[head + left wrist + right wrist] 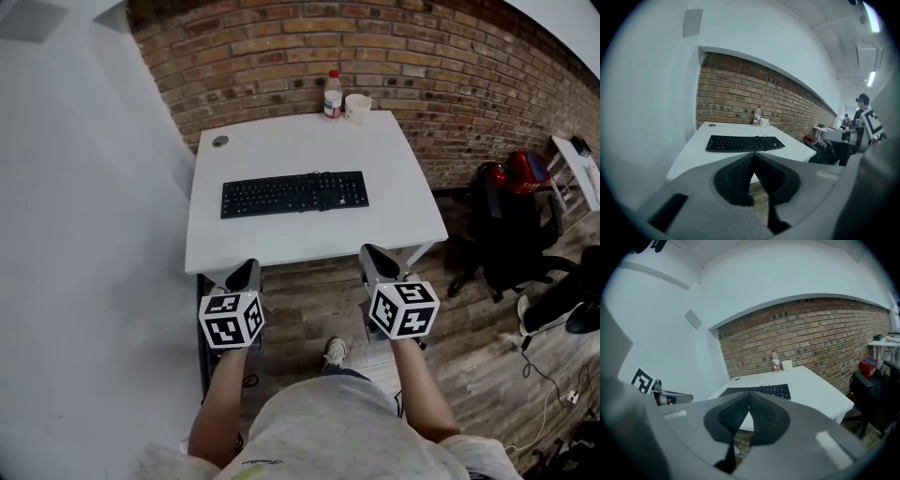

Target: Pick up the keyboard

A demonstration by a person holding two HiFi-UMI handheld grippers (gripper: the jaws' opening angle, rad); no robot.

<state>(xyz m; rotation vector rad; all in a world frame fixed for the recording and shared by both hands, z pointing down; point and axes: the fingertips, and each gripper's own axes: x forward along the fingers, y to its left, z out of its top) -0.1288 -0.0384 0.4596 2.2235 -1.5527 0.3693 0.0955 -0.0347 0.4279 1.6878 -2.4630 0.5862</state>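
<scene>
A black keyboard (294, 193) lies flat across the middle of a white table (281, 246), its long side parallel to the table's front edge. My left gripper (249, 267) is shut and holds nothing; its tips hover at the table's front edge, left of the keyboard's middle. On the right, my right gripper (372, 253) is likewise shut and empty, also at the front edge. Both stay short of the keyboard. The left gripper view shows the keyboard (744, 143) beyond the closed jaws (753, 154); the right gripper view shows the keyboard (759, 391) just past the closed tips (749, 393).
A plastic bottle (333, 95) and a white cup (357, 108) stand at the table's back edge against the brick wall. A round cable hole (220, 142) sits at the back left. A black office chair (511, 234) and a red bag (525, 171) are right of the table. A white wall runs along the left.
</scene>
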